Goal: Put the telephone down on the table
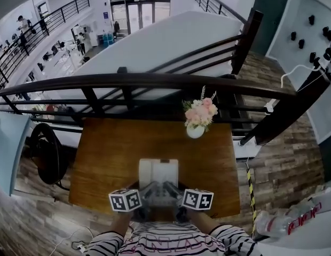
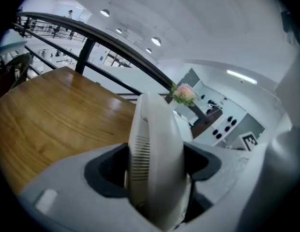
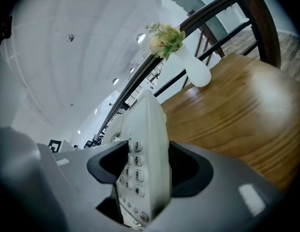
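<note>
A white desk telephone [image 1: 158, 174] hangs over the near middle of the brown wooden table [image 1: 101, 159], carried between both grippers. My left gripper [image 1: 141, 193] is shut on its handset side; in the left gripper view the handset [image 2: 155, 163] fills the space between the jaws. My right gripper [image 1: 176, 193] is shut on the keypad side, and the number keys [image 3: 133, 175] show between its jaws. Whether the phone's base touches the tabletop is hidden.
A white vase of pink flowers [image 1: 199, 117] stands at the table's far edge, right of centre. A dark railing [image 1: 155, 81] runs behind the table. A black chair [image 1: 45, 153] sits off the left side. Wooden floor lies to the right.
</note>
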Motion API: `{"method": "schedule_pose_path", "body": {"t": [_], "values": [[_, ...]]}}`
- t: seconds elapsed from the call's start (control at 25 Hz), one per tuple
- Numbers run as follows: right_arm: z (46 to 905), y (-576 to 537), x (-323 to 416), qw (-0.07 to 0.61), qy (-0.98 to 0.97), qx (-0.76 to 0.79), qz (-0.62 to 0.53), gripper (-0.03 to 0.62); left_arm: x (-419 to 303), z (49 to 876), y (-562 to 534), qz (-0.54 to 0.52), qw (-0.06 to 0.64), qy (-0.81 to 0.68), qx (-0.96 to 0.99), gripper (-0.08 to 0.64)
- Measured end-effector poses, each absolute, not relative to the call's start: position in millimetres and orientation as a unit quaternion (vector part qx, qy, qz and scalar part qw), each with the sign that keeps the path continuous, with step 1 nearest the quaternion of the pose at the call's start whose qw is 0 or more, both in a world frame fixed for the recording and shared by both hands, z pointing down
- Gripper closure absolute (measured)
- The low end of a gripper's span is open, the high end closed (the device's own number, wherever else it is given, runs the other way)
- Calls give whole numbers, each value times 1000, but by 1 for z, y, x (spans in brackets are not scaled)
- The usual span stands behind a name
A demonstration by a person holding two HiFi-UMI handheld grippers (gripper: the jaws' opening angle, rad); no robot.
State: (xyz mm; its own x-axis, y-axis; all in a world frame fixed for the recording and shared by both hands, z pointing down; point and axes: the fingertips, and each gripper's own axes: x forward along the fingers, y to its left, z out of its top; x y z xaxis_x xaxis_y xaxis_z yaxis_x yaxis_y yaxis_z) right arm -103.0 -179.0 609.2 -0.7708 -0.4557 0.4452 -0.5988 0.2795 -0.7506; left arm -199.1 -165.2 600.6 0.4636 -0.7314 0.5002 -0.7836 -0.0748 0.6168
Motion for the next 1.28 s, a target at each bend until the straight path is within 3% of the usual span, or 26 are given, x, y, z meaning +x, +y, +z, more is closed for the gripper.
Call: {"method": "schedule_pose_path", "body": {"t": [0.4,1.28], "values": [[630,-273,-183,53,-787,356,501,330,-278,621,-265,47,434,-491,754,224],[715,-456,-167,40,-752,421,506,321,-265,709,-454,60,458,-471,751,224]]}}
